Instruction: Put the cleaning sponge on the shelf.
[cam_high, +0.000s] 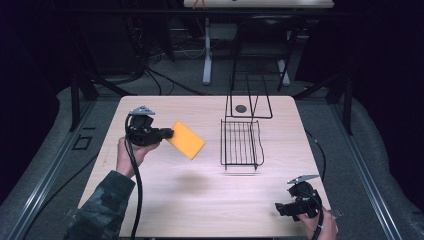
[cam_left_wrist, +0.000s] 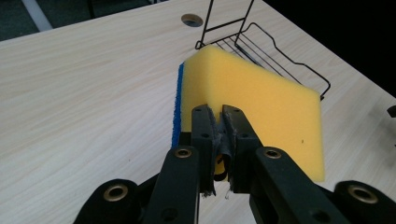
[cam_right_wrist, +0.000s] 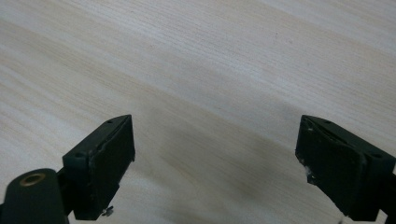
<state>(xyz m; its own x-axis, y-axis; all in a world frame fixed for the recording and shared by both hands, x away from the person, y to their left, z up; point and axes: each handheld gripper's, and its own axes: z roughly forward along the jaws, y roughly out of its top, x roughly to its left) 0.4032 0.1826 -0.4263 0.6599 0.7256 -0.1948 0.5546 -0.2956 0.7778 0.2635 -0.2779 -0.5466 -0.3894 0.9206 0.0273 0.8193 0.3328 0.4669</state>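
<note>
Overhead, my left gripper (cam_high: 170, 133) sits at the left-centre of the wooden table (cam_high: 200, 200), its jaws pinched on one edge of a yellow sponge (cam_high: 186, 140). The sponge is clear of the tabletop, tilted, with its shadow on the wood below it. A black wire rack (cam_high: 241, 143) stands just to the right of the sponge, apart from it. A small round hole (cam_high: 241, 108) marks the table behind the rack. My right gripper (cam_high: 281, 209) rests near the table's near right corner, well apart from the sponge and the rack.

In the left gripper view, the two black jaws are pressed close together on the near edge of the sponge (cam_left_wrist: 261, 107), squeezing the foam thin between the pads. A blue scouring layer (cam_left_wrist: 177, 112) runs along the sponge's left side. The wire rack (cam_left_wrist: 275, 51) lies beyond the sponge, its upright frame rising toward the top edge.

In the right gripper view, my right jaws stand spread wide, with bare wood grain (cam_right_wrist: 205, 70) between them and nothing in their grasp.
</note>
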